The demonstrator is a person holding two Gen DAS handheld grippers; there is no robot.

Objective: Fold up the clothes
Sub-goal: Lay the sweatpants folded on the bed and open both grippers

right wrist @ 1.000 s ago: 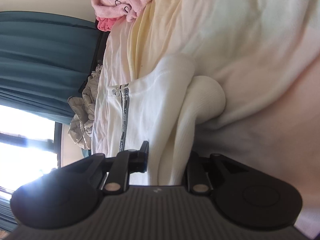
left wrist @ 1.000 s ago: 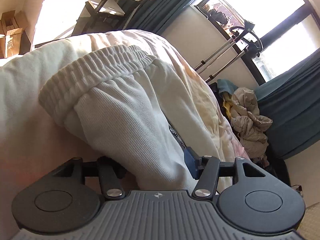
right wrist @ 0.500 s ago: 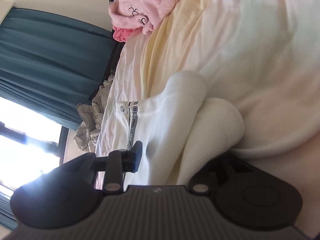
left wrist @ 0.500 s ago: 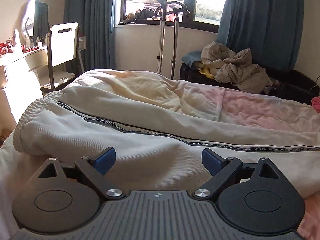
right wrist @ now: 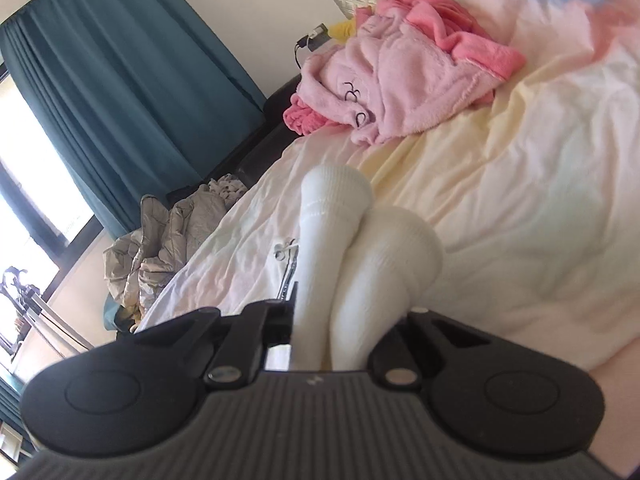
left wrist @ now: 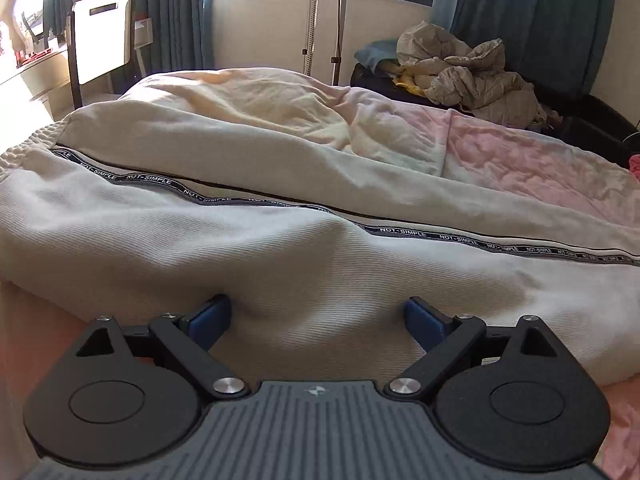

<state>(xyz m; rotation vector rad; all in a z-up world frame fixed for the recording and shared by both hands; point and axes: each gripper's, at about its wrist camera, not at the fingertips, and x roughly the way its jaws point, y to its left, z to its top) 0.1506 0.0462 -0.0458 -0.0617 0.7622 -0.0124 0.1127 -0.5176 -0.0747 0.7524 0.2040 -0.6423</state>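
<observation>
Currently mid-fold: right gripper point(right wrist: 346, 320) jaws pinch trouser cuffs point(right wrist: 352, 216); left gripper point(left wrist: 318, 320) jaws spread over trousers point(left wrist: 240, 264). Next: left must clamp.

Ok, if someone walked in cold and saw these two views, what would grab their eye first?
Probably the white sweatpants with a NOT-SIMPLE side stripe, stretched across the bed in front of the open left gripper. Next, in the right wrist view, the right gripper is shut on the sweatpants' two ribbed cuffs, with a fluffy pink robe heaped on the bed beyond.
</observation>
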